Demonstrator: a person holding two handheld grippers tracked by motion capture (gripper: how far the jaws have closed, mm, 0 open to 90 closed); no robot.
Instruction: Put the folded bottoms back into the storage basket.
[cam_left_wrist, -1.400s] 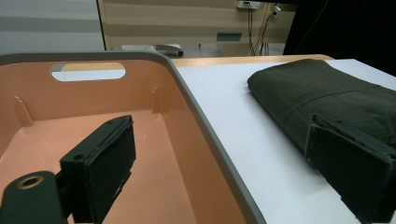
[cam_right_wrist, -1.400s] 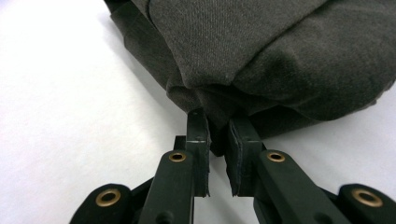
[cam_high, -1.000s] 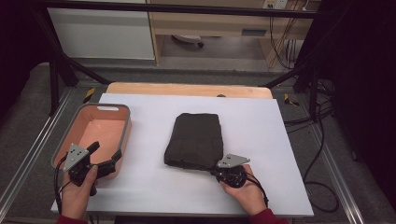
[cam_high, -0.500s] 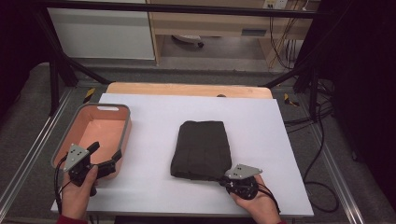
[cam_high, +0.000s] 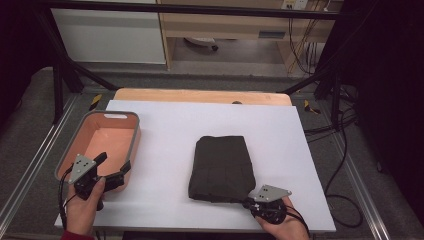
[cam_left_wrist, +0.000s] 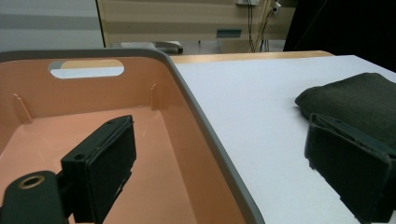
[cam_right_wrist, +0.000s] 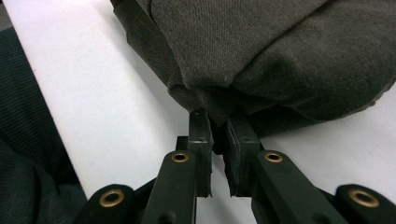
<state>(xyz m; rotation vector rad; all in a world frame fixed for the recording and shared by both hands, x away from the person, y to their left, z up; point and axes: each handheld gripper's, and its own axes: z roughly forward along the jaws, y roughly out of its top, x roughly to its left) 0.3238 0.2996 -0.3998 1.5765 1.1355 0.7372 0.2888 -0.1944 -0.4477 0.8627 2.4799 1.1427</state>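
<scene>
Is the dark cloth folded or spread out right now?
Folded. The dark cloth lies as a compact, thick rectangle on the white table, with stacked layers at its near edge, where the right claw pinches it.

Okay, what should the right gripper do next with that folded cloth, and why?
Probably lift the pinched corner slightly and carry the cloth toward the bin. The right gripper has its jaws nearly shut on the cloth's near edge, while the cloth lies flat on the table. The left gripper hangs open over the bin's near rim, apart from the cloth.

Bare table (cam_high: 165, 165) between bin (cam_high: 134, 145) and cloth (cam_high: 222, 162)
</scene>
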